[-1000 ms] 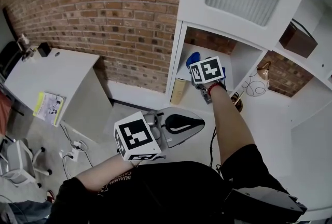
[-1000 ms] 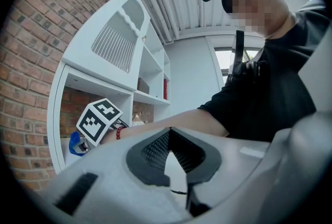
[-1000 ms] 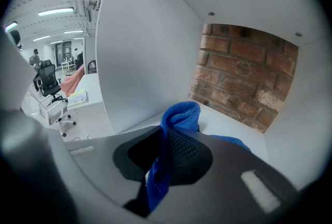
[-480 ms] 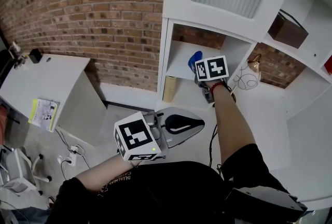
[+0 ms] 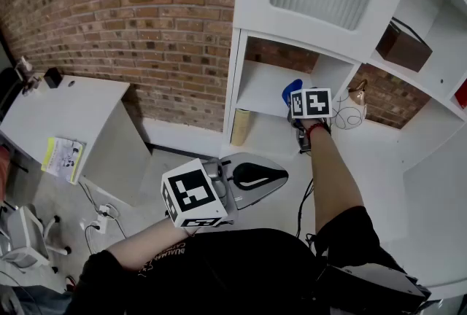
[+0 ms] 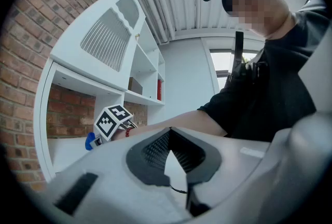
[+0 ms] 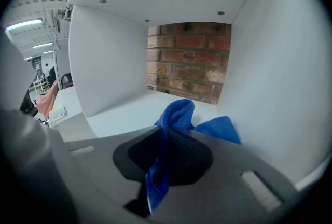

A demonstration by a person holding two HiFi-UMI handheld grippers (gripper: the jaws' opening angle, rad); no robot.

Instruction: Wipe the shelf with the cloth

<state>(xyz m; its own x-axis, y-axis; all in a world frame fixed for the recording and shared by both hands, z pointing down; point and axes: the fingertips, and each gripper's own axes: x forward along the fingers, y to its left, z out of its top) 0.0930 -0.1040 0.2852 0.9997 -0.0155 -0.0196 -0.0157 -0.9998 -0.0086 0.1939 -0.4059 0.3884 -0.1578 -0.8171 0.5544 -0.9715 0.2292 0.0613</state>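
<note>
My head view looks steeply down at the shelf unit [image 5: 252, 14] toward 1 o'clock, right gripper view sits close inside its open bay facing the brick back [image 7: 187, 57], left gripper view tilts up, sharing that unit from farther.

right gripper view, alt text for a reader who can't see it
The right gripper is shut on a blue cloth inside a white shelf compartment. The cloth bunches up ahead of the jaws, and a brick wall shows at the compartment's back.
</note>
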